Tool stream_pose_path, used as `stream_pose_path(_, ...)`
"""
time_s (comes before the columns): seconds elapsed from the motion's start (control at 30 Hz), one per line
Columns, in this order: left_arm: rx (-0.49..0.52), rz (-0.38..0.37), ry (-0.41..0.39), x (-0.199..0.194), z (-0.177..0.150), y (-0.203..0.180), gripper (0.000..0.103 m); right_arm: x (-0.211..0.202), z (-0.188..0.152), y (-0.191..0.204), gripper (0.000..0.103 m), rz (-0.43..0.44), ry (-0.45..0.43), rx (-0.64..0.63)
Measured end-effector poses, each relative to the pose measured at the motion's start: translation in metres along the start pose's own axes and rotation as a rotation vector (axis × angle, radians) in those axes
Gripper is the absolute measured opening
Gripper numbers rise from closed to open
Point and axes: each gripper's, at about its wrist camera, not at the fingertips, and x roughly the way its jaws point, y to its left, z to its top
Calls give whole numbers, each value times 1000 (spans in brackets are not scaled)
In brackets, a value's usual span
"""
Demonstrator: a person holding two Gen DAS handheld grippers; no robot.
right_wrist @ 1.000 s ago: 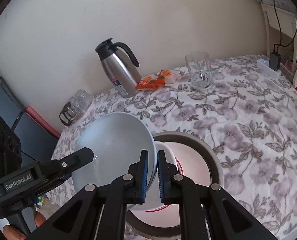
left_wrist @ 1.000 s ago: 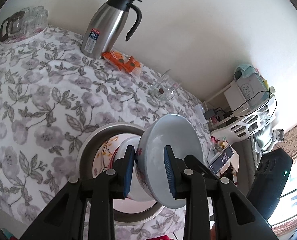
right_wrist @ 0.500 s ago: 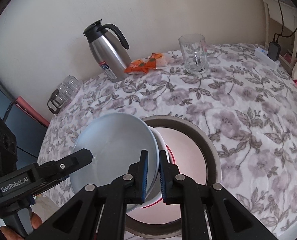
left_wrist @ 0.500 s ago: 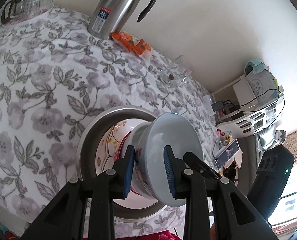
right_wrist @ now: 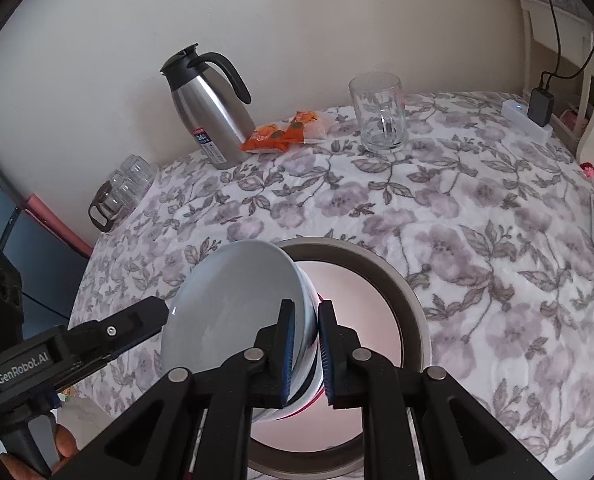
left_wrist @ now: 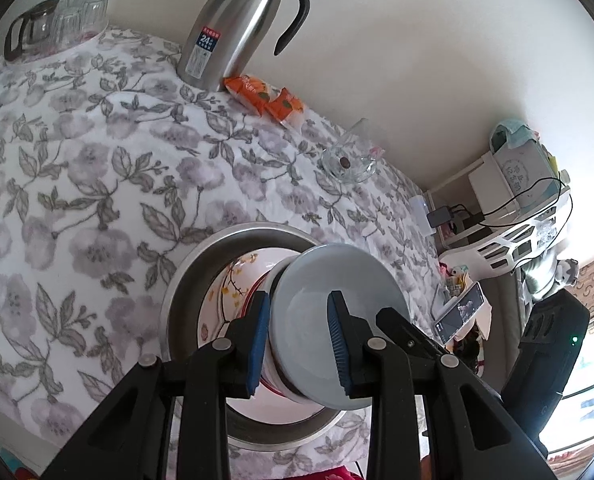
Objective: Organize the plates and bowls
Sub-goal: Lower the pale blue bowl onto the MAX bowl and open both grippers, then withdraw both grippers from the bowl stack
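Note:
A stack of tilted bowls, pale blue bowl [left_wrist: 337, 300] [right_wrist: 233, 304] on top and a white red-trimmed bowl [right_wrist: 309, 344] under it, is held over a steel basin [left_wrist: 185, 276] [right_wrist: 397, 280]. A flowered plate [left_wrist: 225, 292] lies in the basin. My left gripper [left_wrist: 299, 340] straddles the stack's rim with its jaws apart around it; its finger shows in the right wrist view [right_wrist: 137, 316]. My right gripper [right_wrist: 307, 350] is shut on the rim of the bowl stack.
On the flowered tablecloth [right_wrist: 457, 200] stand a steel thermos jug [left_wrist: 237, 28] [right_wrist: 209, 112], orange snack packets [left_wrist: 265, 96] [right_wrist: 285, 132], a glass mug [right_wrist: 379, 112] [left_wrist: 349, 160] and a glass teapot with cups [left_wrist: 53, 20] [right_wrist: 117, 196]. A shelf with cables [left_wrist: 517, 208] stands beyond the table.
Both grippers have lowered the bowl stack closer to the basin and tilted it. The grips have not changed.

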Motion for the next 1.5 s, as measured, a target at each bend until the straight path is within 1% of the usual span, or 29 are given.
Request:
stream_pose_path(0.13, -4, 9, 7, 2, 0, 1, 31, 0, 0, 0, 15, 2, -2, 3)
stream_pose_path(0.33, 6, 50, -24, -5, 1, 1, 31, -5, 0, -2, 16, -8, -15, -2)
stream_pose_path(0.37, 4, 59, -28, -6, 1, 2, 35, -5, 0, -2, 19, -12, -15, -3)
stream_pose_path(0.4, -1, 74, -35, -7, 1, 3, 38, -6, 0, -3, 28, -16, -15, -2)
stream_pose_path(0.43, -5, 90, -42, -8, 1, 4, 48, -6, 0, -4, 37, -23, -16, -1)
stream_pose_path(0.47, -9, 117, -49, -10, 1, 6, 57, -5, 0, -5, 41, -31, -17, -1)
stream_pose_path(0.5, -10, 133, -54, -11, 2, 7, 59, -5, 0, -5, 48, -40, -17, -2)
stream_pose_path(0.57, -7, 176, -69, -12, 2, 10, 61, -5, 0, -7, 52, -54, -17, -5)
stream_pose_path(0.6, -7, 192, -72, -12, 2, 11, 62, -5, 0, -7, 56, -59, -15, -7)
stream_pose_path(0.63, -9, 208, -75, -12, 1, 14, 68, -4, 0, -8, 60, -62, -12, -7)
stream_pose_path(0.67, -12, 217, -77, -11, 1, 16, 75, -3, -1, -8, 61, -67, -11, -6)
stream_pose_path(0.73, -13, 245, -83, -10, -1, 19, 80, -1, -1, -10, 64, -77, -6, -5)
stream_pose_path(0.77, -8, 264, -86, -9, -1, 20, 80, -1, -2, -11, 66, -82, -4, -3)
stream_pose_path(0.83, 5, 300, -91, -7, -3, 21, 81, 2, -3, -13, 81, -83, 4, 3)
stream_pose_path(0.9, 15, 317, -96, -7, -5, 22, 86, 2, -4, -14, 83, -83, 7, 6)
stream_pose_path(0.93, 21, 326, -99, -7, -6, 22, 94, 2, -5, -15, 84, -83, 7, 6)
stream_pose_path(0.97, 25, 333, -101, -7, -6, 23, 96, 2, -6, -15, 85, -82, 6, 6)
stream_pose_path(1.0, 28, 341, -106, -8, -8, 23, 96, 2, -6, -15, 90, -82, 5, 7)
stream_pose_path(1.03, 28, 345, -107, -9, -8, 23, 96, 2, -6, -15, 98, -82, 5, 8)
stream_pose_path(1.07, 25, 352, -107, -9, -10, 25, 96, 1, -7, -16, 101, -82, 0, 9)
stream_pose_path(1.1, 24, 356, -106, -9, -11, 25, 96, 0, -8, -16, 103, -81, -5, 9)
stream_pose_path(1.4, 30, 405, -129, -18, -27, 30, 97, -13, -20, -15, 103, -77, -60, -19)
stream_pose_path(1.5, 27, 398, -148, -23, -34, 30, 97, -16, -26, -15, 103, -77, -64, -25)
